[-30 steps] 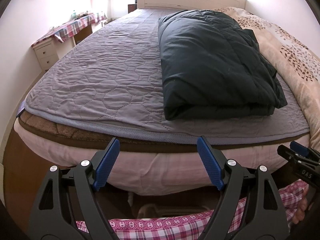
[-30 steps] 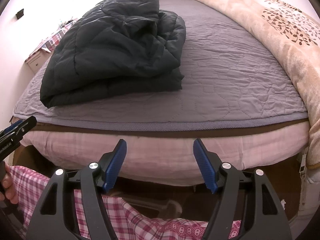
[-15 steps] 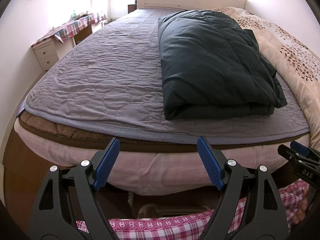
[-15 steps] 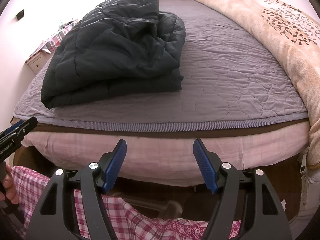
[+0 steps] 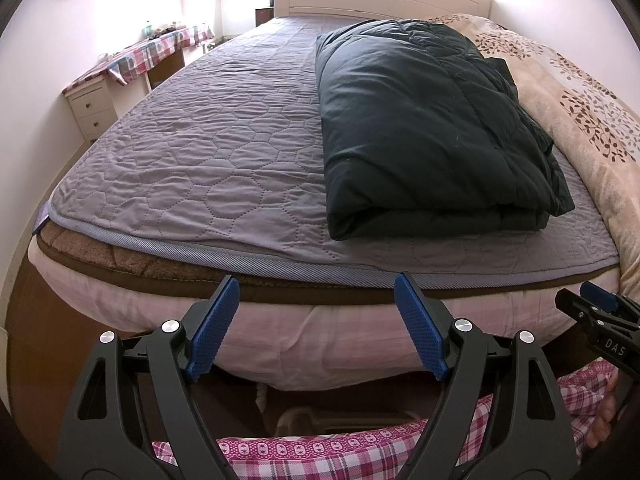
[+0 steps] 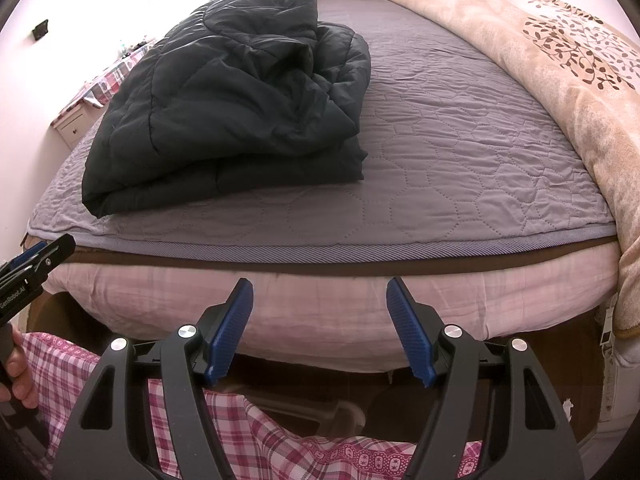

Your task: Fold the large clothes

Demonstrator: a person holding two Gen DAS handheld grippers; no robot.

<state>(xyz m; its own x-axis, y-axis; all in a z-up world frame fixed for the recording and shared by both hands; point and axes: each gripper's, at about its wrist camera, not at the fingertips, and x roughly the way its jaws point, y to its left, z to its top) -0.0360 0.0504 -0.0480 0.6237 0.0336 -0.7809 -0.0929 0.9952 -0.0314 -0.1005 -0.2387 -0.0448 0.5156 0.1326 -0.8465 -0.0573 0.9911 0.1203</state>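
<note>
Jacket [image 5: 432, 120]: far side hidden behind own bulk; inner layers unreadable. Beige quilt [image 6: 560, 80] cut off at 3 o'clock. Desk [image 5: 152, 56] clutter at 10 o'clock too small to tell. Right gripper [image 5: 600, 320] cut by edge at 4 o'clock.

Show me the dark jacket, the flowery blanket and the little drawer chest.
jacket [image 5: 420, 128]: left wrist view, middle of its folded top.
blanket [image 6: 560, 52]: right wrist view, on its leaf print.
drawer chest [image 5: 91, 108]: left wrist view, on its drawer fronts.
</note>
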